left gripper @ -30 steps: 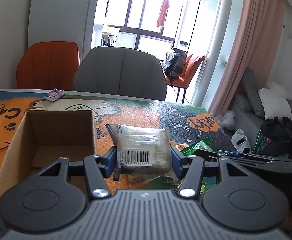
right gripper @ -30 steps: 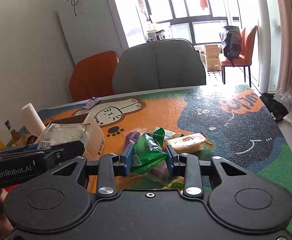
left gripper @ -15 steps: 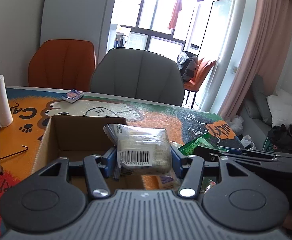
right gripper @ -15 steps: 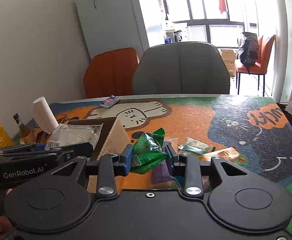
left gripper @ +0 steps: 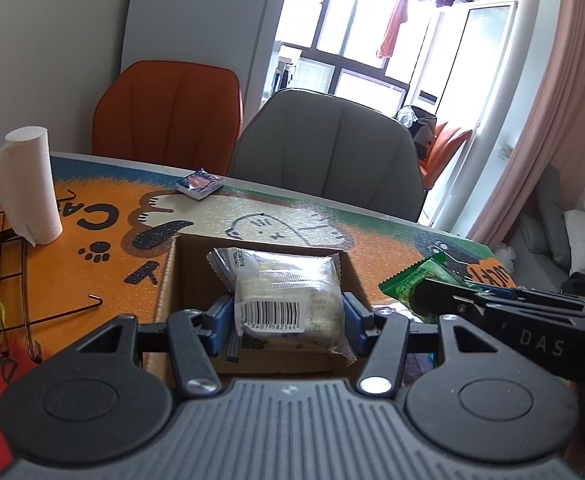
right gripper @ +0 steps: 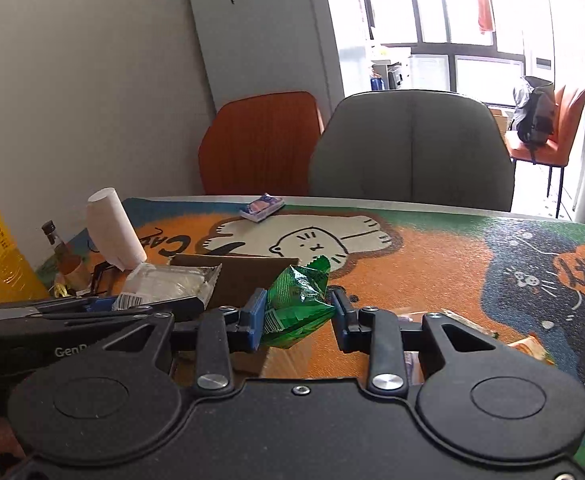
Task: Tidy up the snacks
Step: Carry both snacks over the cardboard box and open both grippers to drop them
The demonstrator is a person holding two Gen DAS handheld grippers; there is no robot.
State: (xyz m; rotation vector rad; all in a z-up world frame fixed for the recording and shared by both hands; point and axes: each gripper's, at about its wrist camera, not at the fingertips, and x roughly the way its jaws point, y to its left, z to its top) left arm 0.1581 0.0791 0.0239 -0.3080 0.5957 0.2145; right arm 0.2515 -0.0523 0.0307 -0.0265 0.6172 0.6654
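Two snack packs held over the cardboard box (left gripper: 252,264): left gripper (left gripper: 286,318) jaws clamped on clear barcoded pack (left gripper: 288,300) above its opening; right gripper (right gripper: 295,314) jaws clamped on green packet (right gripper: 298,300) beside its right wall.

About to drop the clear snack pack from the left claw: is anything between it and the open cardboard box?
Nothing visible. The clear snack pack, clamped in the left claw, hangs over the cardboard box, whose opening looks unobstructed; its floor is mostly hidden behind the pack.
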